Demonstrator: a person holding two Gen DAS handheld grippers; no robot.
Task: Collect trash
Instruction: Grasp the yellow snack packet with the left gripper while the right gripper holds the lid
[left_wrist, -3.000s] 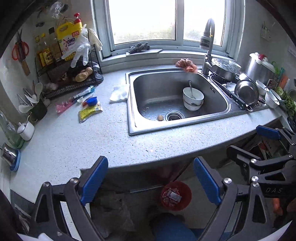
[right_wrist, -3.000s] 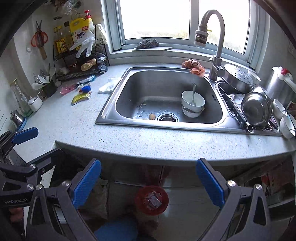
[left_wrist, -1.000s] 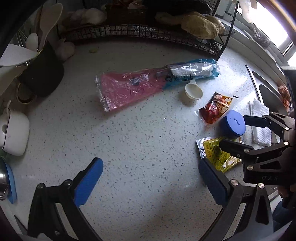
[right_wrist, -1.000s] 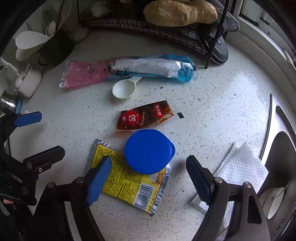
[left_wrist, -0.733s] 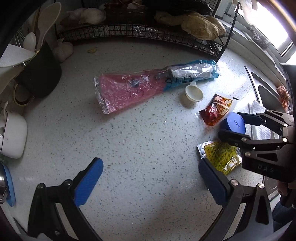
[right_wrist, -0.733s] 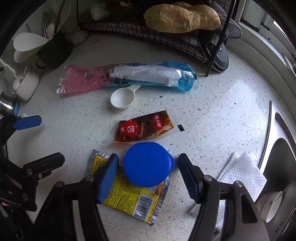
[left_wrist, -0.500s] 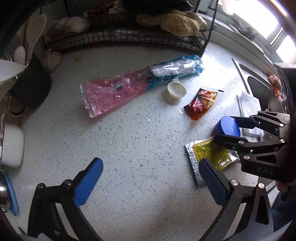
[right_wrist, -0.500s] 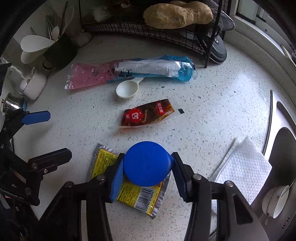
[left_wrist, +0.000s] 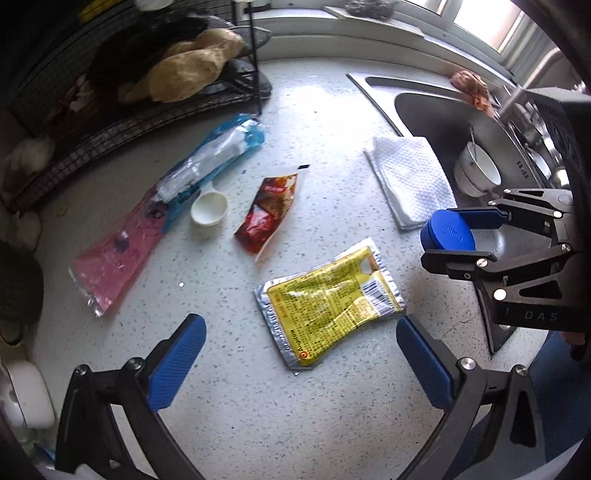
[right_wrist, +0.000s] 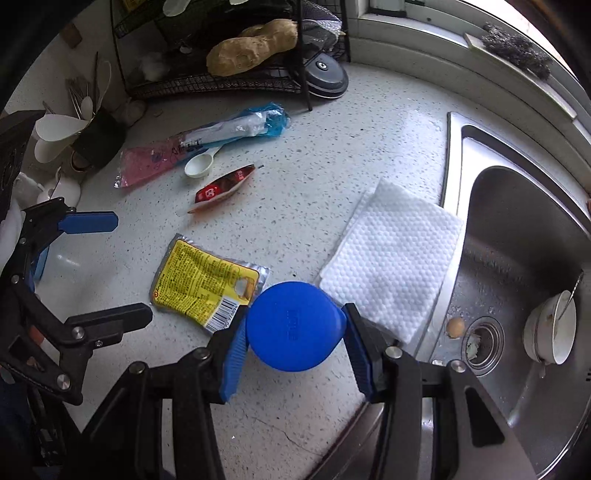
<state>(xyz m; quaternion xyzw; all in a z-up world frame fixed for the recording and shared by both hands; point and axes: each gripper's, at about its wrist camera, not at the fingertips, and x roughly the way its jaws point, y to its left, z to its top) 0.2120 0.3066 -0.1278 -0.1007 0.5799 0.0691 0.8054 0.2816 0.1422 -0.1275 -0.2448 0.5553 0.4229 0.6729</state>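
the right gripper (right_wrist: 295, 338) is clamped on the blue lid (right_wrist: 295, 330), held above the counter (right_wrist: 332, 147) near its front edge, beside the sink (right_wrist: 517, 258). the left gripper (left_wrist: 295, 354) is spread wide, holding nothing, over the yellow packet (left_wrist: 328, 299). the lid hides that packet's corner in the right view.

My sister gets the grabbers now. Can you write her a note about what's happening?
Right gripper: shut on the blue lid, lifted off the counter.
Left gripper: open, empty, above the yellow packet.
Lying on the counter: yellow packet, red sachet, pink-and-blue wrapper, white scoop, paper towel.
Done: lid picked up.
Left: bin it, then collect the rest.
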